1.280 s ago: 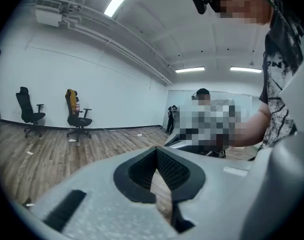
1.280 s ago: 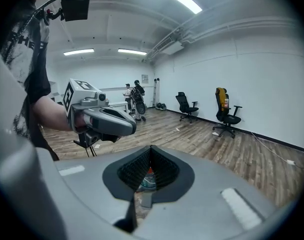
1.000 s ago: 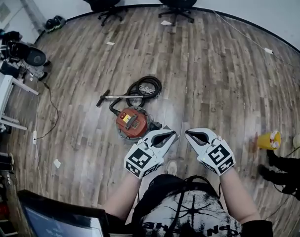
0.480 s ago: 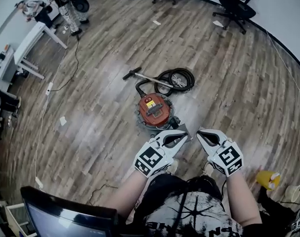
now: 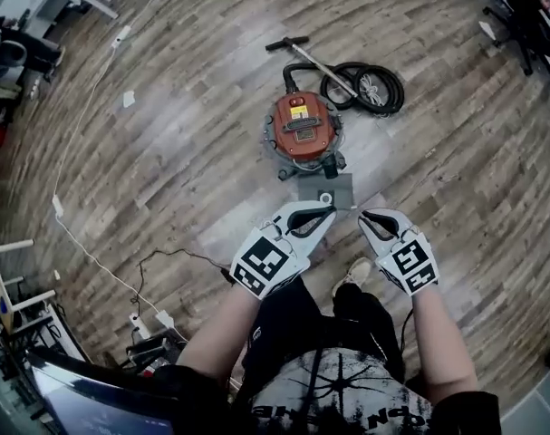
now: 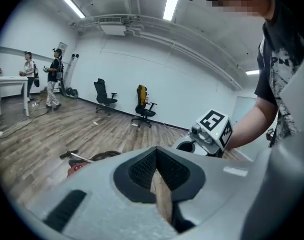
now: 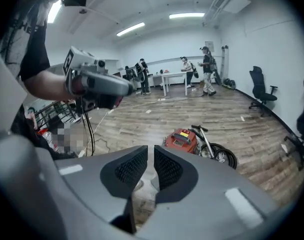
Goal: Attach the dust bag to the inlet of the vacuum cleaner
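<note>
In the head view, the red vacuum cleaner [image 5: 303,127] stood on the wooden floor [image 5: 166,134] with its black hose [image 5: 370,87] coiled just beside it at the right; the grey dust bag [image 5: 326,190] lay flat on the floor, just beside the vacuum cleaner's near side, with its round collar [image 5: 326,197] facing up; you held your left gripper [image 5: 323,213] and your right gripper [image 5: 372,218] side by side, their tips showing at the bag's near edge; a black cable [image 5: 157,261] trailed over the floor at your left.

In the left gripper view, your jaws were pressed together with nothing between them; the right gripper's marker cube [image 6: 213,123] showed beyond them at the right, and a sliver of the red vacuum cleaner at the left; two office chairs [image 6: 105,95] stood by the far wall; two people [image 6: 41,79] stood near a white table [image 6: 6,81].

In the right gripper view, your jaws stood slightly apart with a narrow gap, having just been opening; nothing sat between them; the vacuum cleaner and its hose lay on the floor beyond them, a little to the right; your left gripper reached in from the upper left.
</note>
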The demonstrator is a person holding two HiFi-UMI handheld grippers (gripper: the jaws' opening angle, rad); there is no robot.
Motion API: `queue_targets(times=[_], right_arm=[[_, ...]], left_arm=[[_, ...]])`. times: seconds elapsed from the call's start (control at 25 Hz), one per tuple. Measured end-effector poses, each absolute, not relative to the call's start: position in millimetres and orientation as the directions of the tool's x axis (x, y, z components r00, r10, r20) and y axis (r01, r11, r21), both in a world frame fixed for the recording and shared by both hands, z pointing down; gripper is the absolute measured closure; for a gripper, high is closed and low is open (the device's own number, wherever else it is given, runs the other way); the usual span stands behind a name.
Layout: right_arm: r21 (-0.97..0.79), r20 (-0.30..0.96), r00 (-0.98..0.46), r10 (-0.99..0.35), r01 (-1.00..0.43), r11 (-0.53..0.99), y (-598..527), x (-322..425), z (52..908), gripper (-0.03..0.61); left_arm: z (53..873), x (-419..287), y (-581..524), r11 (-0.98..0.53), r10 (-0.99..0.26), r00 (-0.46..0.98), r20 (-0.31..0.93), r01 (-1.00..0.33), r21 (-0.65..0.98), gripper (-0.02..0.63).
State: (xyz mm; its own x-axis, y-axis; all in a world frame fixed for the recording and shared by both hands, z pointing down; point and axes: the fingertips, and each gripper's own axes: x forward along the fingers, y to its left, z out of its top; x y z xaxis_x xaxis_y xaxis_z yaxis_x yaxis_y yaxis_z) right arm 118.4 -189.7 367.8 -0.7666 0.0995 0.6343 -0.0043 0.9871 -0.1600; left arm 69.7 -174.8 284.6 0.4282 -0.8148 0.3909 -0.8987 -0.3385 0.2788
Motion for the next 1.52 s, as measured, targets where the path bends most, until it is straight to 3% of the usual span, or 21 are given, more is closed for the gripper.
queue_targets(times=[0.36,0.64,0.84,1.24,1.44,1.52], right_arm=[[-0.179,0.799,-0.546,0.253,0.185,0.966,-175.1,127.1,629.3,0.377],[-0.152,0.911,-0.325,0.255,0.309,0.939,-171.8,132.4,927.7,0.345],[-0.149,0.953,-0.194,0.235,0.376,0.915,-167.6,154.1,1071.2,0.343],[-0.101,0.990,-0.044,0.133,0.439,0.893,-182.5,161.1,1151.1,0.347],[-0.076,0.994,-0.035,0.102,0.445,0.892,-186.0,157.9,1160.2,0.413],[-0.062,0.996,-0.036,0.088,0.457,0.887,-186.4,155.4,1158.6,0.485]], left_arm=[[429.1,55.7,-193.8,-0.354,-0.806,0.431,0.405,-0.900,0.253,0.612],[624.7,36.4,-217.1,-0.473,-0.761,0.503,0.409,-0.862,0.181,0.612],[713.0,43.0,-219.8,-0.514,-0.728,0.531,0.434,-0.841,0.167,0.612],[776.9,33.6,-187.7,-0.402,-0.711,0.441,0.548,-0.894,0.198,0.612],[775.1,28.7,-184.9,-0.393,-0.711,0.432,0.555,-0.899,0.195,0.612],[775.0,31.5,-183.6,-0.408,-0.707,0.448,0.547,-0.890,0.202,0.611]])
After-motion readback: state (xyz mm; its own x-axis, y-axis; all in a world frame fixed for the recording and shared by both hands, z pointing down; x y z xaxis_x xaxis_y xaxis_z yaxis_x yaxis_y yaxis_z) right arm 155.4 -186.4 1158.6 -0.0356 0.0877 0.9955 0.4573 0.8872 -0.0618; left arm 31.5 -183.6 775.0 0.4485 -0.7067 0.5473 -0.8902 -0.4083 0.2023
